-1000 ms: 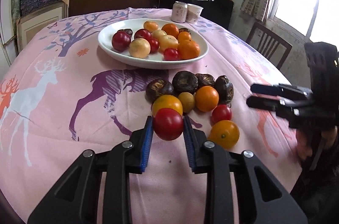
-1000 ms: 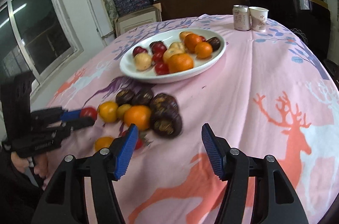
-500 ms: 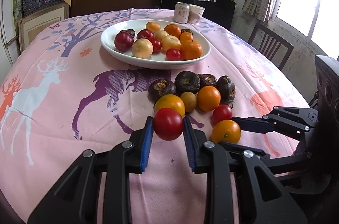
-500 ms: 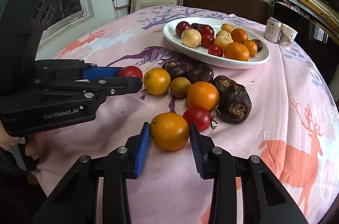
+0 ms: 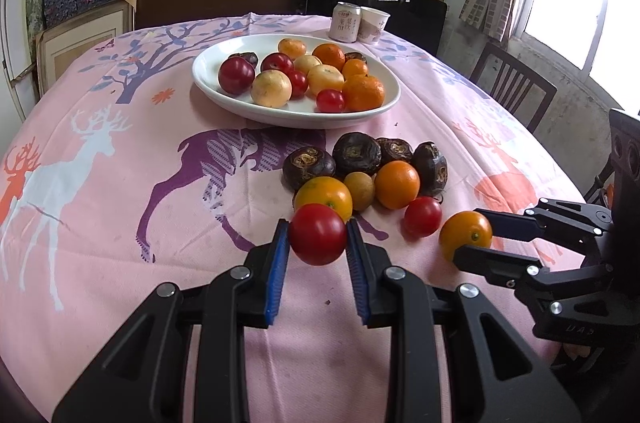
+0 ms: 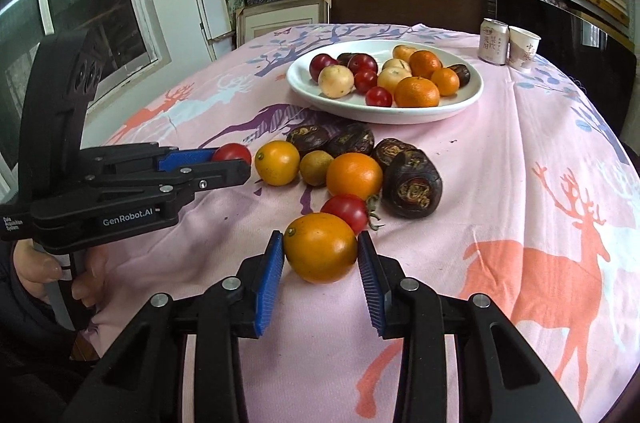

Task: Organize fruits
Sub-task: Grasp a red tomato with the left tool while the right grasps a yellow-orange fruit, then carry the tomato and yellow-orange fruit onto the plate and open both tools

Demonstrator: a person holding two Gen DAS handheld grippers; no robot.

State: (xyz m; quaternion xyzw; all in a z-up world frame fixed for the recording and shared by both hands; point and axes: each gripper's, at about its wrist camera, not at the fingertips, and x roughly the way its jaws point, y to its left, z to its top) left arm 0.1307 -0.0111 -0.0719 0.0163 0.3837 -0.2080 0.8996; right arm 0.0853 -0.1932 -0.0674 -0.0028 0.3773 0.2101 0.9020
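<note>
My left claw (image 5: 318,247) pinched a red tomato (image 5: 318,234) between its blue pads, the fruit lifted just off the pink deer-print cloth of the bench (image 5: 120,207). My right claw (image 6: 321,261) bracketed an orange-yellow tomato (image 6: 321,247); both pads looked pressed against its sides, though whether it rested on the cloth or hung clear of it, I could not tell.

What mattered for the coming move was the white oval plate (image 5: 218,95). From the left claw it lay at 12 o'clock, well apart, with the loose cluster on the cloth between: a yellow-orange tomato (image 5: 324,195) touching or just behind my red tomato, then dark water chestnuts (image 5: 356,153). From the right claw the plate (image 6: 304,83) sat near 1 o'clock, again beyond the cluster. I judged both claws about equally far from it. The plate's long axis ran 9 to 3 across my left view, and its bare rim at 9 o'clock looked the freest landing spot.
</note>
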